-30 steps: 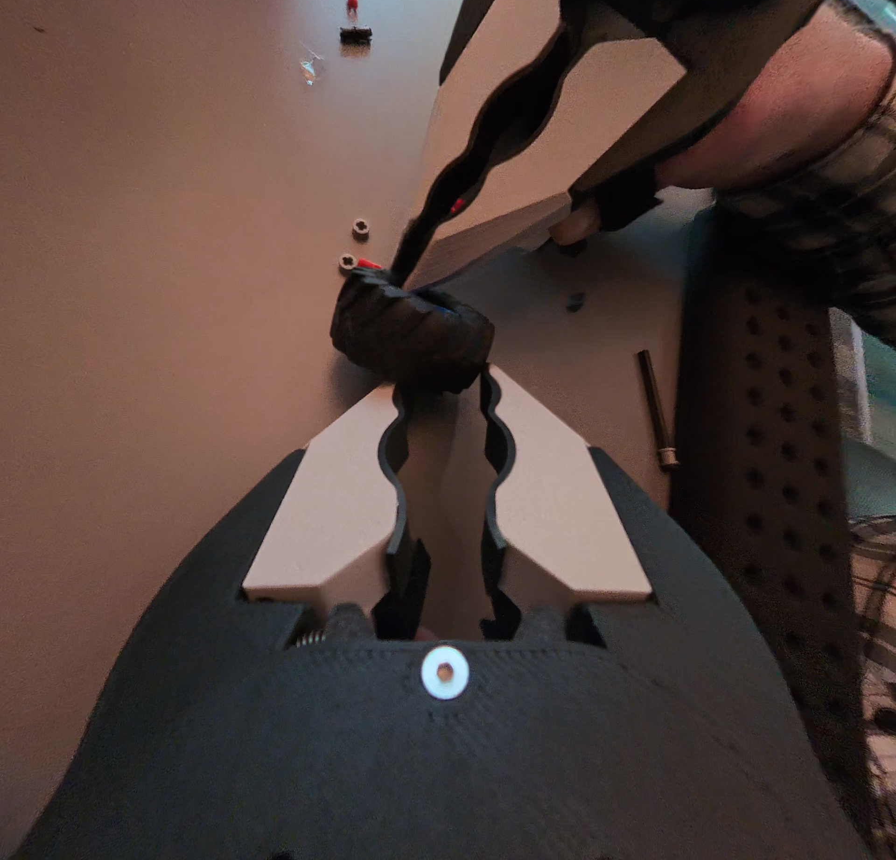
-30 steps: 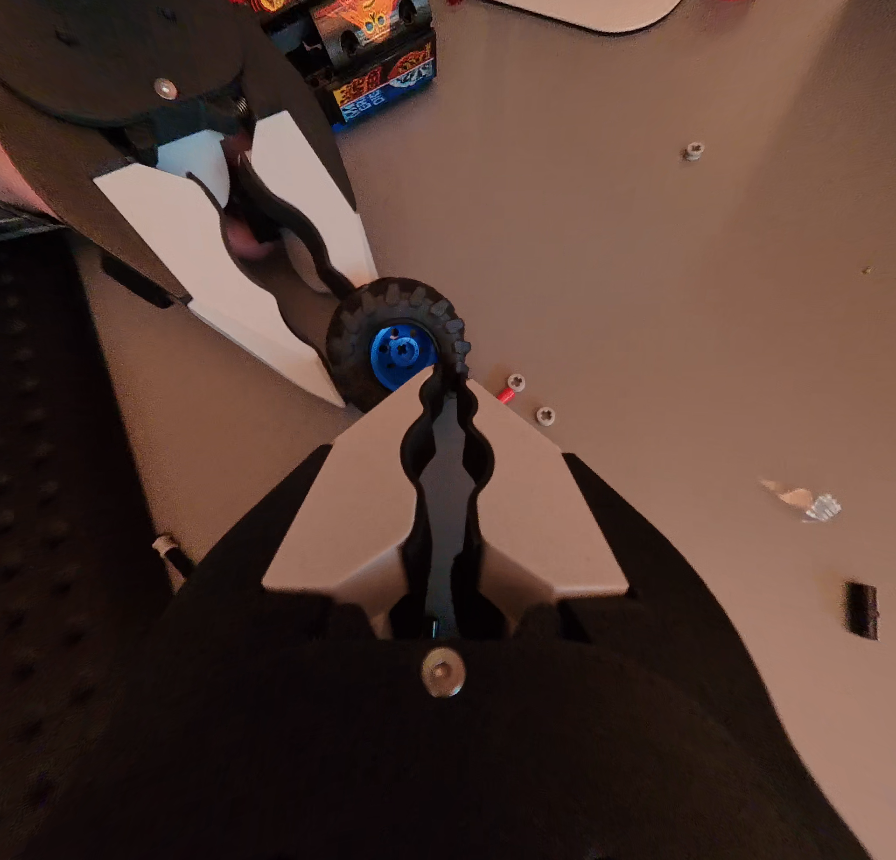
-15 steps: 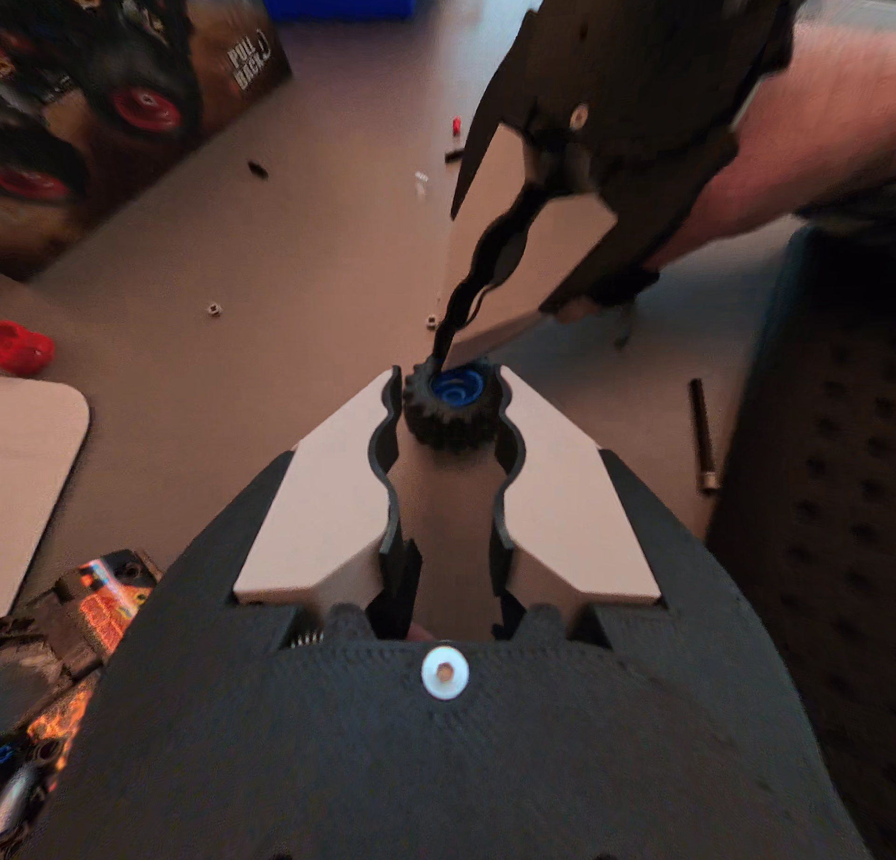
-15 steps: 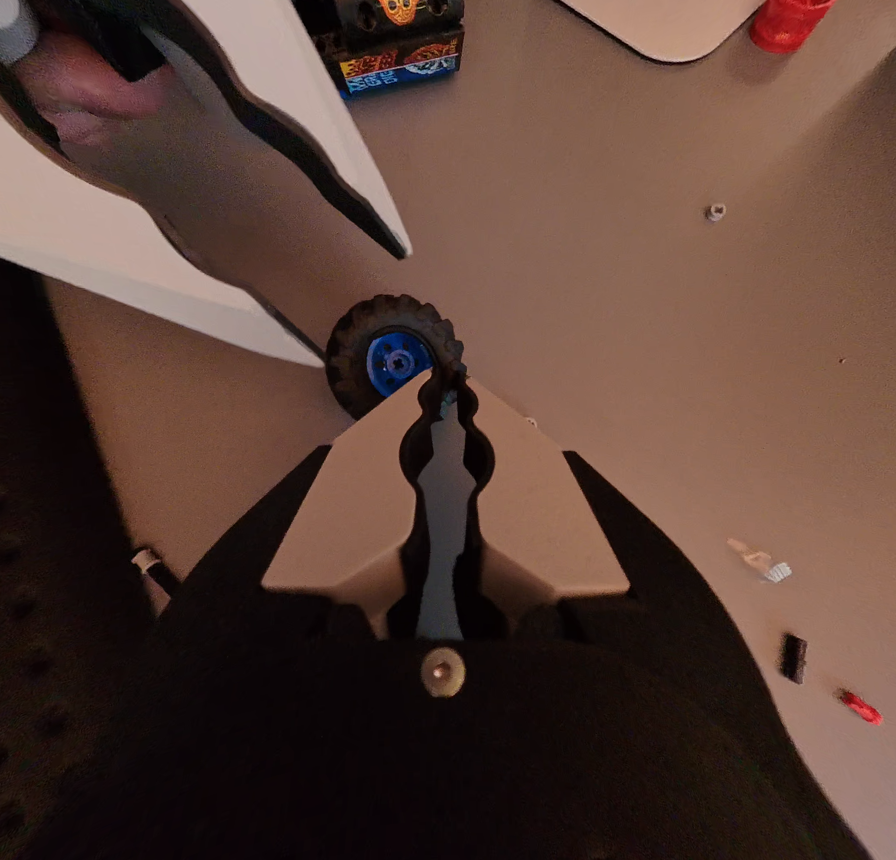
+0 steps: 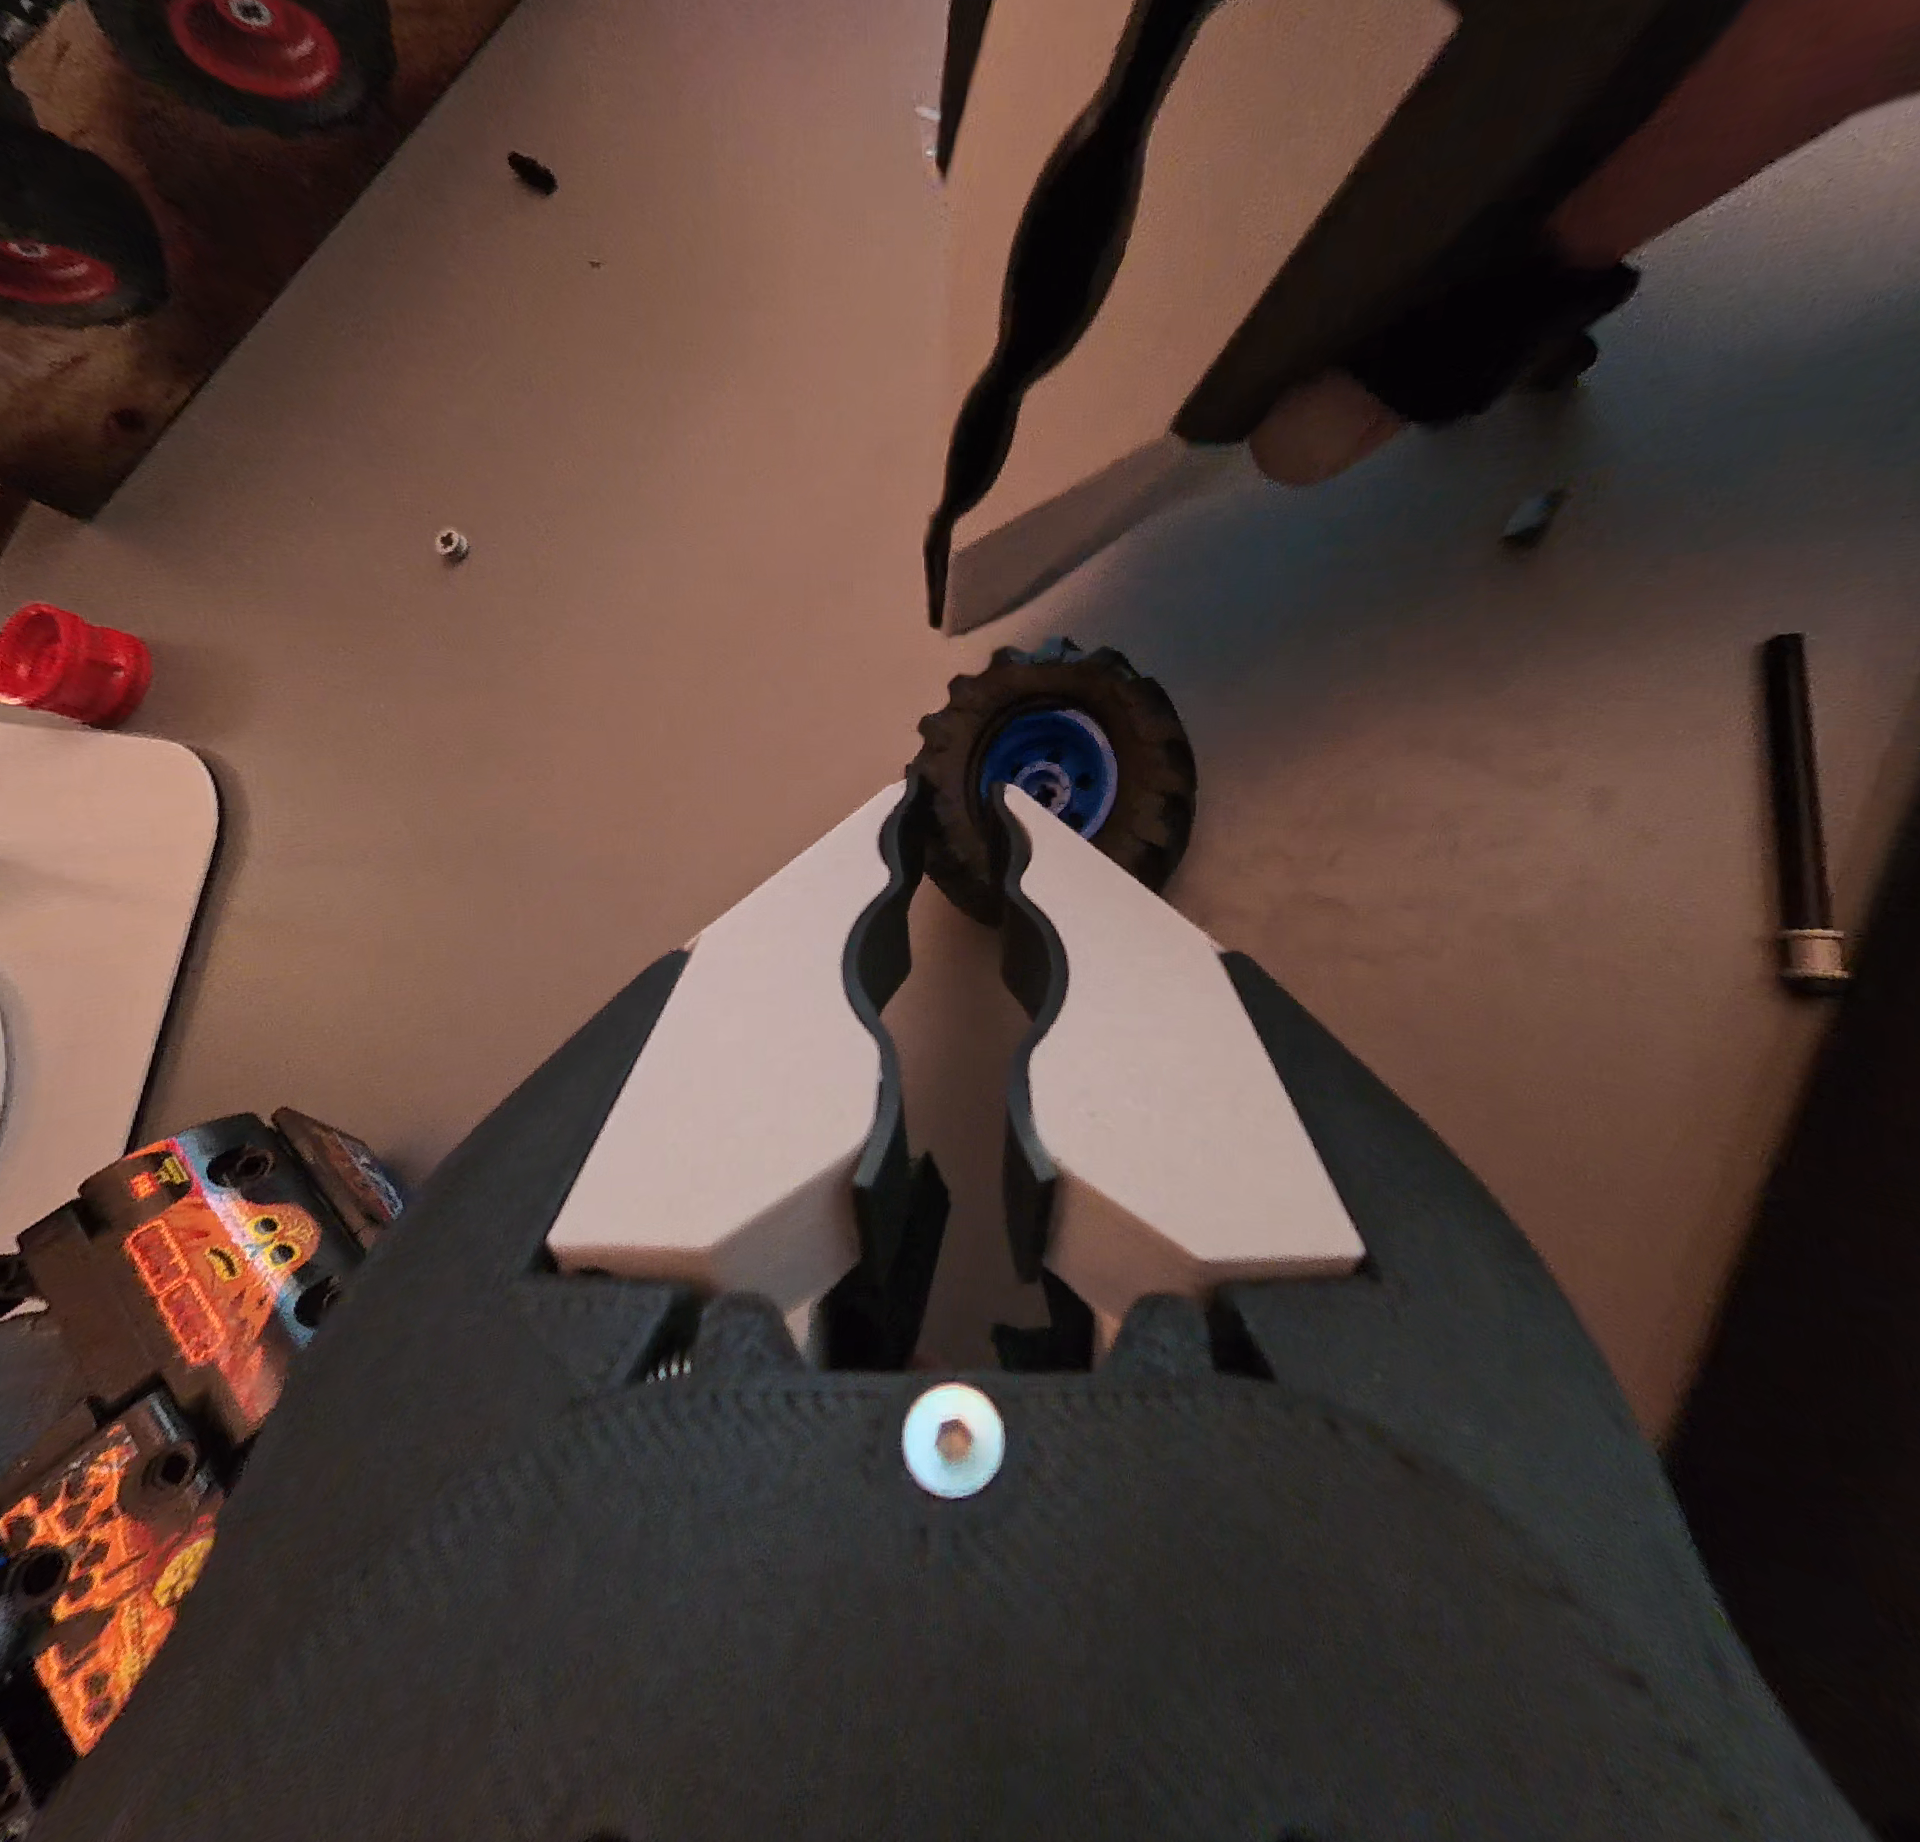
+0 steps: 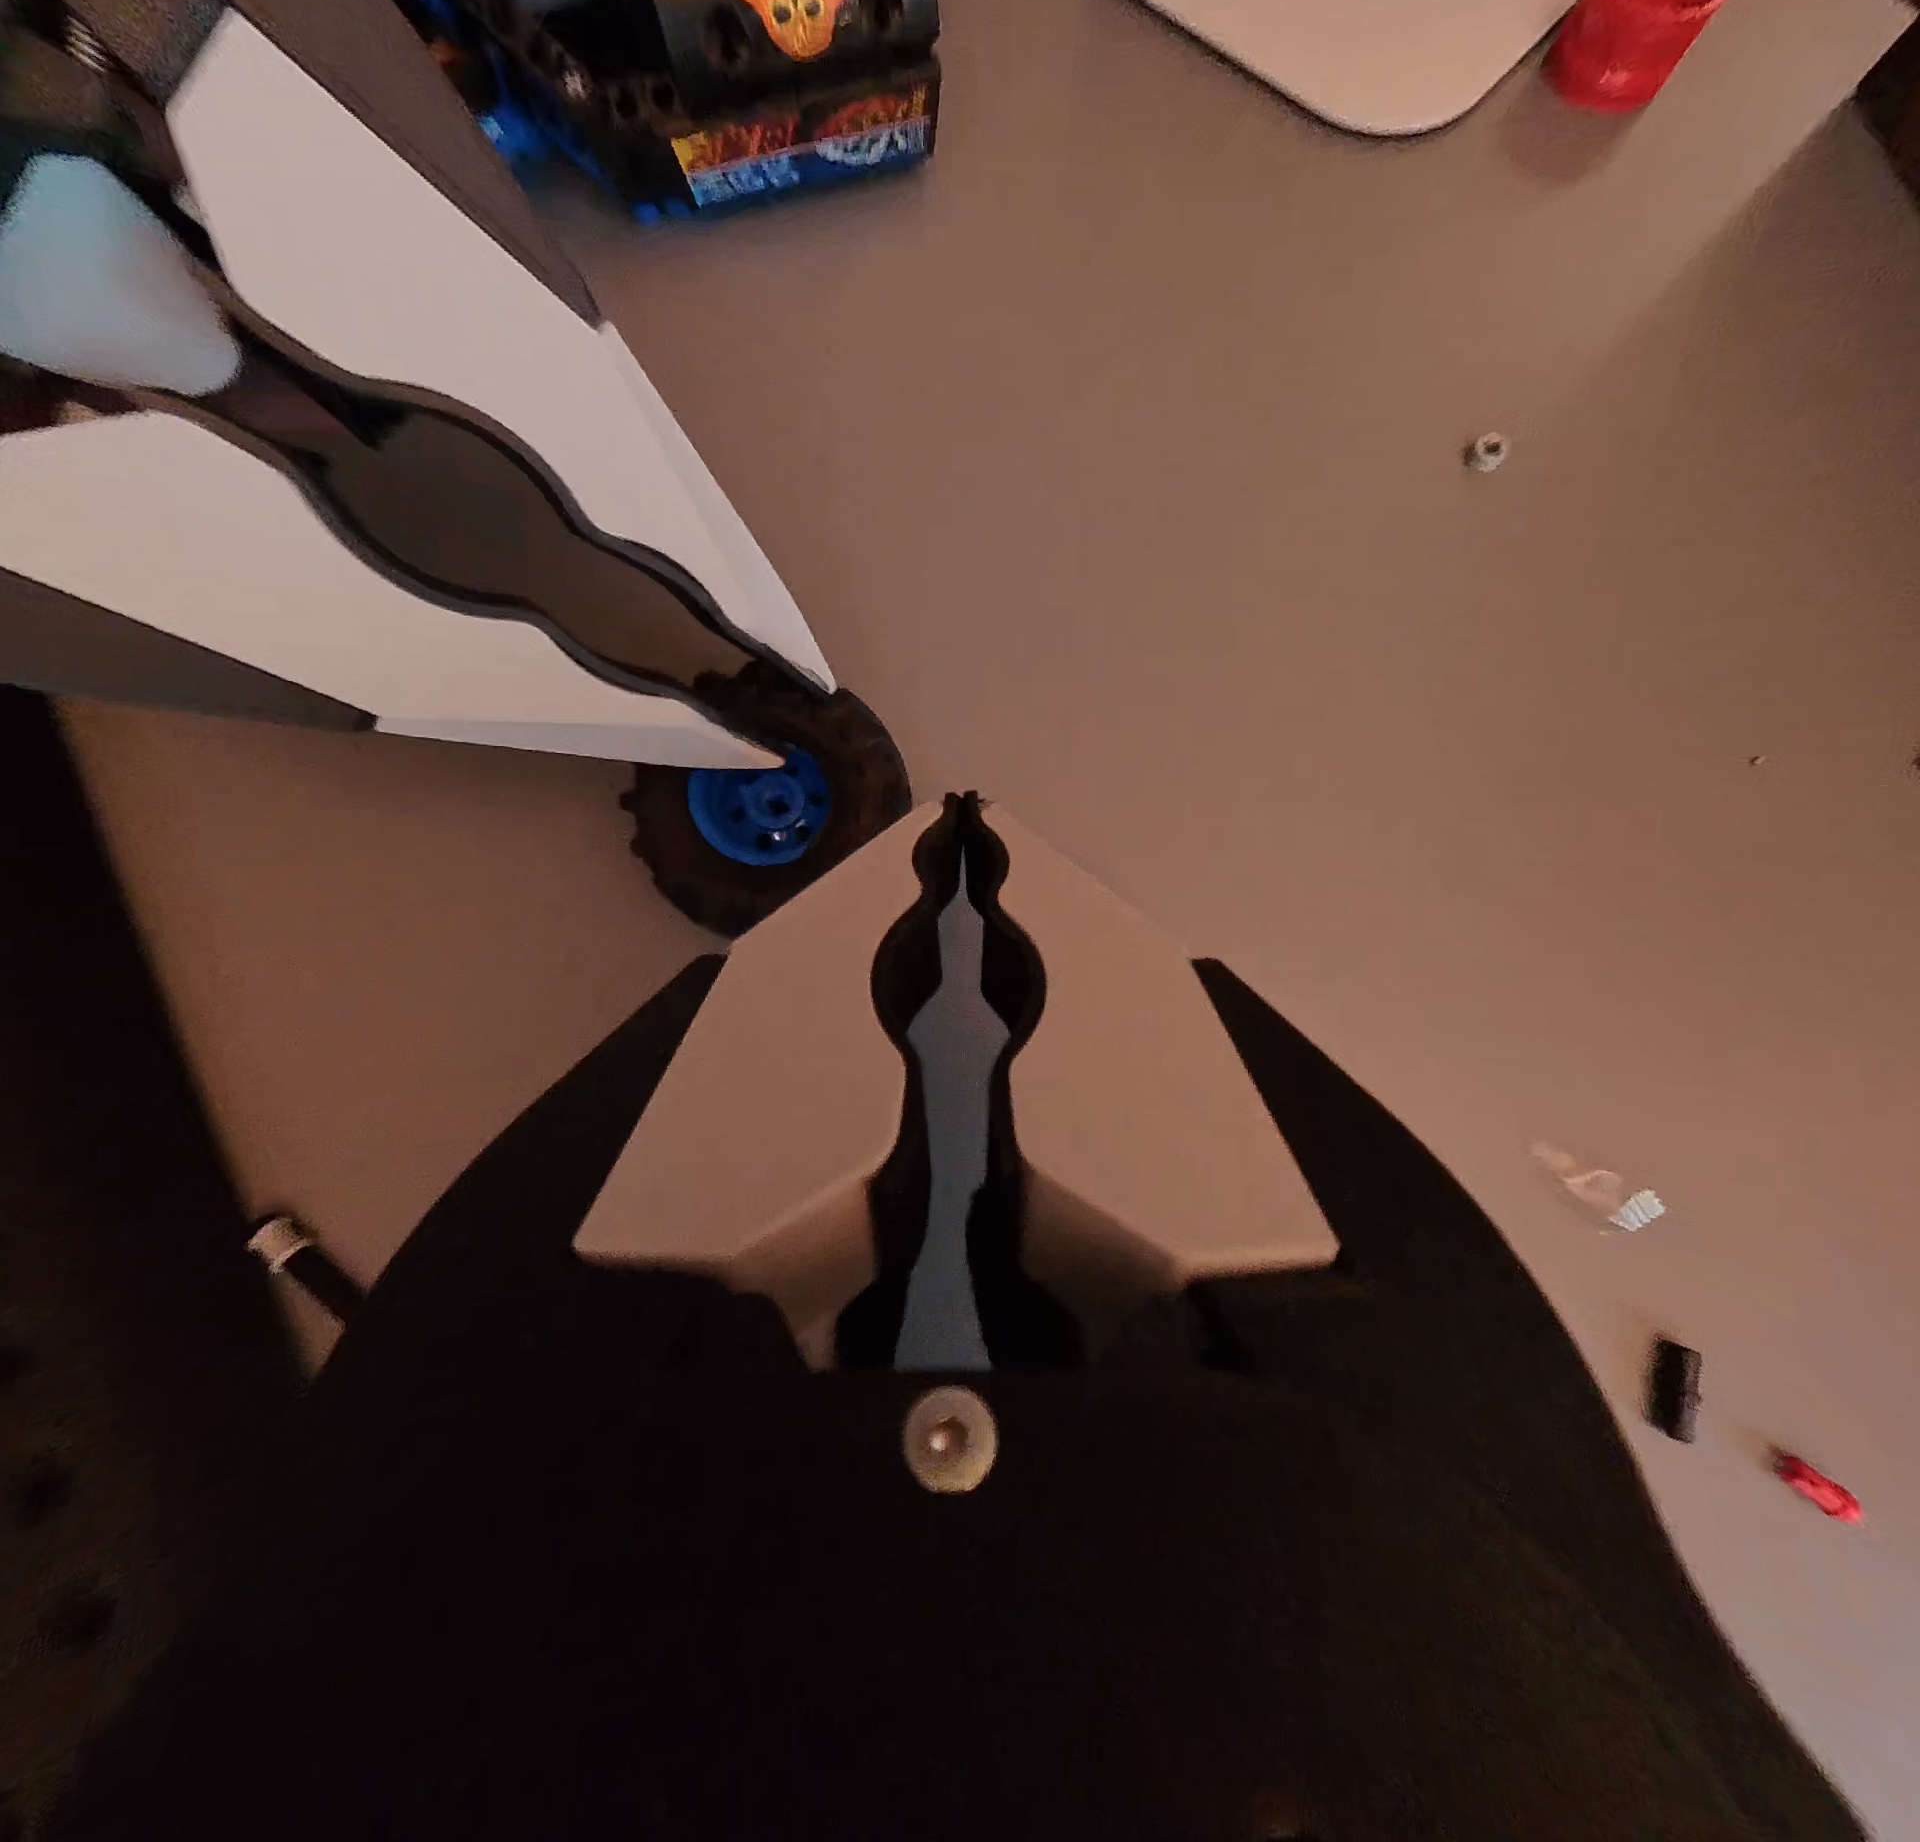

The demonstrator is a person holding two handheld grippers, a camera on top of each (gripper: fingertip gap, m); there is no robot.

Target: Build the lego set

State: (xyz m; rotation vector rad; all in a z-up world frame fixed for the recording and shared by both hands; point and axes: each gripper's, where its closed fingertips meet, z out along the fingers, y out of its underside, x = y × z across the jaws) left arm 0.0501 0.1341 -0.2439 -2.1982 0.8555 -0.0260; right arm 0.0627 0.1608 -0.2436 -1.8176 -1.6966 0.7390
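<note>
In the left wrist view, the left tool [image 5: 956, 805] is clamped on the wheel [image 5: 1060, 784], a black knobby tyre with a blue hub: one fingertip sits outside the tread, the other reaches into the hub side. The wheel sticks out ahead and to the right of the tips, low over the grey tabletop [image 5: 675, 442]. Just beyond it the right tool [image 5: 940, 587] points down with its tips together, close to the tyre but apart from it. Far right of the left tool lies a black axle [image 5: 1803, 805]. Off to its left are a red hub piece [image 5: 73, 665] and a small grey bush [image 5: 450, 545]; at its lower left stands the partly built truck [image 5: 156, 1377] with orange flame panels.

In the right wrist view, the right tool [image 6: 961, 805] has its tips closed together with nothing between them. The wheel [image 6: 758, 805] is just left of those tips, pinched at its upper rim by the left tool [image 6: 805, 722], which comes in from the upper left. Ahead lies the truck [image 6: 769, 57]; ahead to the right, the red hub piece [image 6: 1636, 16]. To the right sit a black pin [image 6: 1673, 1387] and a red pin [image 6: 1818, 1486].
</note>
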